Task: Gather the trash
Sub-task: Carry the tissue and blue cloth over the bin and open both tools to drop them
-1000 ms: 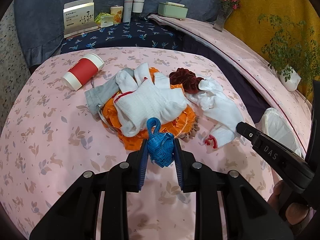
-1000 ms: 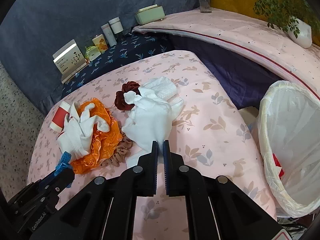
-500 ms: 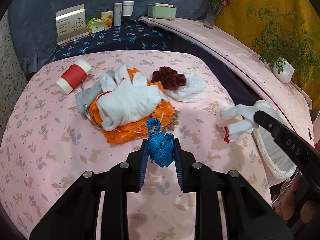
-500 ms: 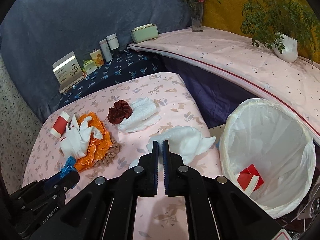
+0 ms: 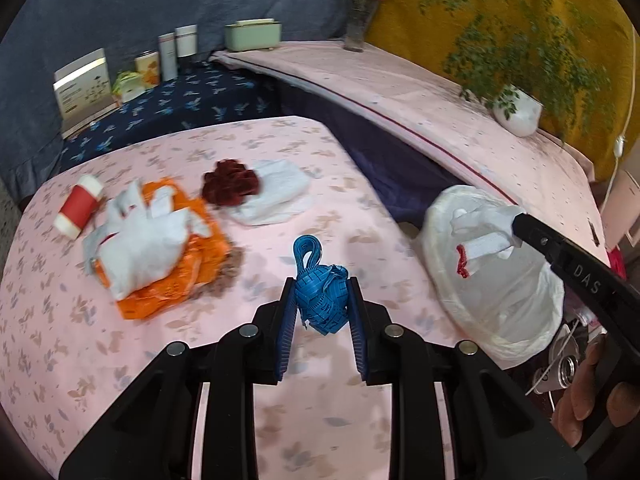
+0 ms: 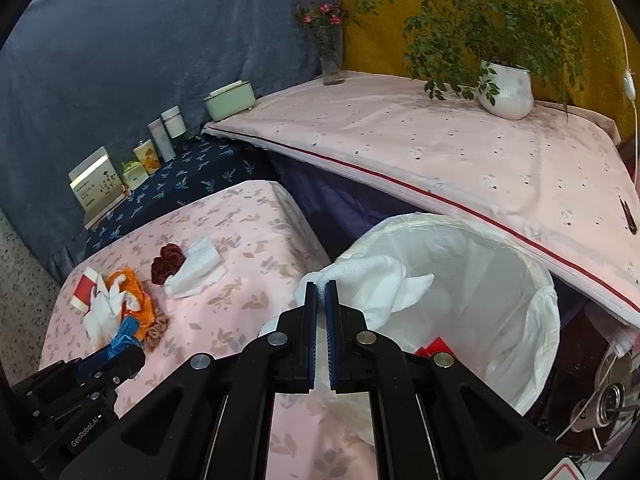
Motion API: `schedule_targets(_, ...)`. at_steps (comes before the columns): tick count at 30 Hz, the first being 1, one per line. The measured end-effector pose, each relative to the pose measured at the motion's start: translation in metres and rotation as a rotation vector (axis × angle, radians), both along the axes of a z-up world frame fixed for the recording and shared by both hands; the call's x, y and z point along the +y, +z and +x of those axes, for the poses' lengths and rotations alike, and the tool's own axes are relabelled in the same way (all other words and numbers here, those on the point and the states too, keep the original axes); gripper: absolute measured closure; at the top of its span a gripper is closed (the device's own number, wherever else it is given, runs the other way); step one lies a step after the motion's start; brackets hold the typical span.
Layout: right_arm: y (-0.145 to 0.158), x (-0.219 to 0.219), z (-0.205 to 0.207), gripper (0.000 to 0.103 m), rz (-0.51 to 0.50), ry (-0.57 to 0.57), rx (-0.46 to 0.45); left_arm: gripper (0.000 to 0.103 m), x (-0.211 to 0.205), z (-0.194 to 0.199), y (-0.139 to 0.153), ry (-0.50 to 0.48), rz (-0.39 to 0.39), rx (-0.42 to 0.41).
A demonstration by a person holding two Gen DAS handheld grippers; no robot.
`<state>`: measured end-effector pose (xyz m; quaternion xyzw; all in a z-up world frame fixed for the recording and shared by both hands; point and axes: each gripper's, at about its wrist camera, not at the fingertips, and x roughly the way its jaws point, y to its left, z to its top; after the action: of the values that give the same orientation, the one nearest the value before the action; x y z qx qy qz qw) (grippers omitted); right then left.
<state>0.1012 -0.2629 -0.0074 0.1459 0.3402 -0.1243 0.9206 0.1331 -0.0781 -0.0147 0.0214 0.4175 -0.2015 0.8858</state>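
Tissue (image 6: pixel 372 280) hangs over the bin (image 6: pixel 532 276) rim, pinched in your right gripper (image 6: pixel 321 292); move deeper before releasing. Your left gripper (image 5: pixel 321 300) clamps a blue wad (image 5: pixel 320 292).

grippers 2 (image 5: pixel 322 300) (image 6: pixel 321 294) | bin 1 (image 6: pixel 536 360) | cup 1 (image 5: pixel 78 212) | white cloths 3 (image 5: pixel 140 244) (image 5: pixel 276 196) (image 6: pixel 372 286) | blue wad 1 (image 5: pixel 320 292) | scrunchies 2 (image 5: pixel 230 184) (image 6: pixel 156 330) | potted plant 1 (image 6: pixel 506 88) | vase 1 (image 6: pixel 332 60)

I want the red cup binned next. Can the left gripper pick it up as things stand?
Probably not yet: the left gripper is shut on the blue wad, so its jaws are full. The red cup lies unobstructed.
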Motion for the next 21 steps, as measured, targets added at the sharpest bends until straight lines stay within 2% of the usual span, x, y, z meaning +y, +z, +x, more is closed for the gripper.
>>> schedule_targets(9, -0.013, -0.054, -0.023, 0.098, 0.009, -0.091, 0.028, 0.079, -0.076, -0.009, 0.01, -0.157, -0.021, 0.009)
schedule_targets(14, -0.018, -0.077, -0.035, 0.092, 0.019, -0.137, 0.034, 0.078, -0.112, -0.009, 0.01, -0.22, -0.031, 0.033)
schedule_targets(17, -0.019, -0.089, -0.042, 0.083, 0.023, -0.159, 0.032, 0.073, -0.126, -0.01, 0.009, -0.239, -0.038, 0.037)
schedule_targets(21, -0.017, -0.098, -0.051, 0.076, 0.026, -0.179, 0.023, 0.054, -0.139, -0.012, 0.01, -0.254, -0.04, 0.032)
